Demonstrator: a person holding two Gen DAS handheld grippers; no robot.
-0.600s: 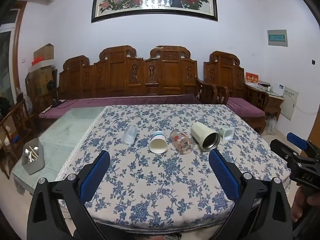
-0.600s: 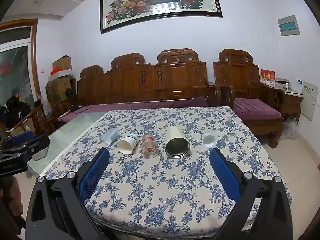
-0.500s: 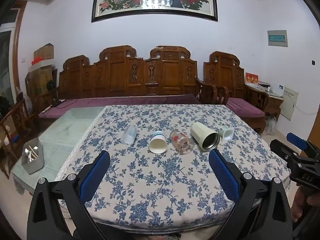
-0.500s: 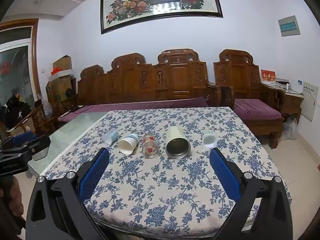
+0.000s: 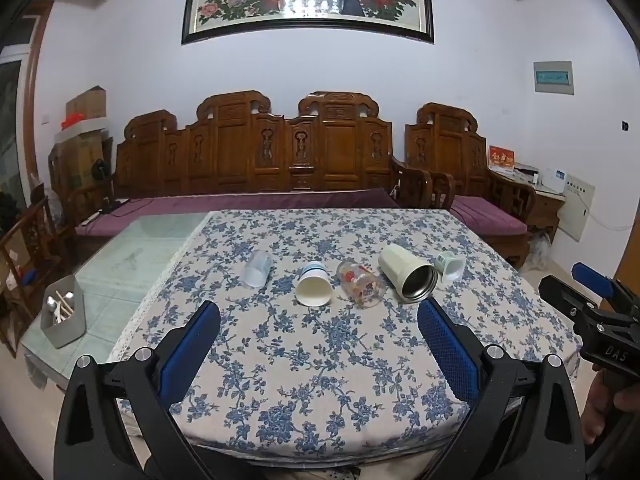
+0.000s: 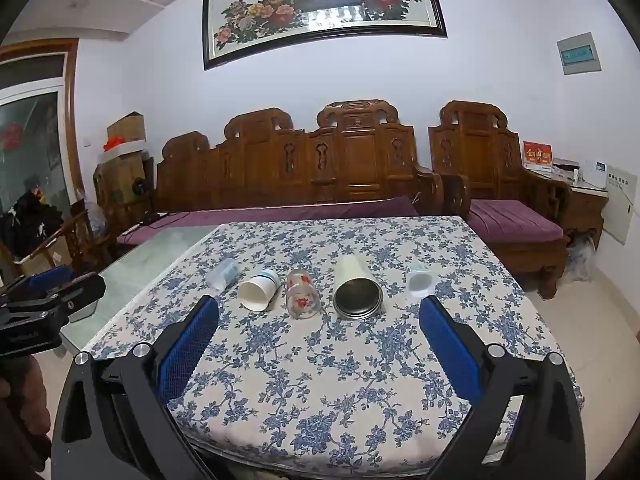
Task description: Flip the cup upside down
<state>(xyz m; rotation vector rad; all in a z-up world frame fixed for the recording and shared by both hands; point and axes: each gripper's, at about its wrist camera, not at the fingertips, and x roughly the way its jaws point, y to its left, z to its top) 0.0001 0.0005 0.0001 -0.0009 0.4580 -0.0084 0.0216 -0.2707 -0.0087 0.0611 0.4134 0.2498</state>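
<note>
Several cups lie on their sides in a row on the floral tablecloth (image 5: 312, 364): a clear plastic cup (image 5: 257, 269), a white paper cup (image 5: 313, 289), a printed glass (image 5: 361, 289), a cream metal tumbler (image 5: 408, 279) and a small pale cup (image 5: 451, 266). The right wrist view shows them too: clear cup (image 6: 222, 273), paper cup (image 6: 259, 289), glass (image 6: 302, 298), tumbler (image 6: 356, 289), small cup (image 6: 419, 280). My left gripper (image 5: 318, 326) and right gripper (image 6: 319, 320) are both open and empty, held back above the table's near edge.
A grey holder with utensils (image 5: 64, 316) stands on the bare glass part of the table (image 5: 132, 248) at left. A carved wooden sofa (image 5: 288, 160) with purple cushions stands behind the table. The right gripper also shows at the left wrist view's right edge (image 5: 588, 300).
</note>
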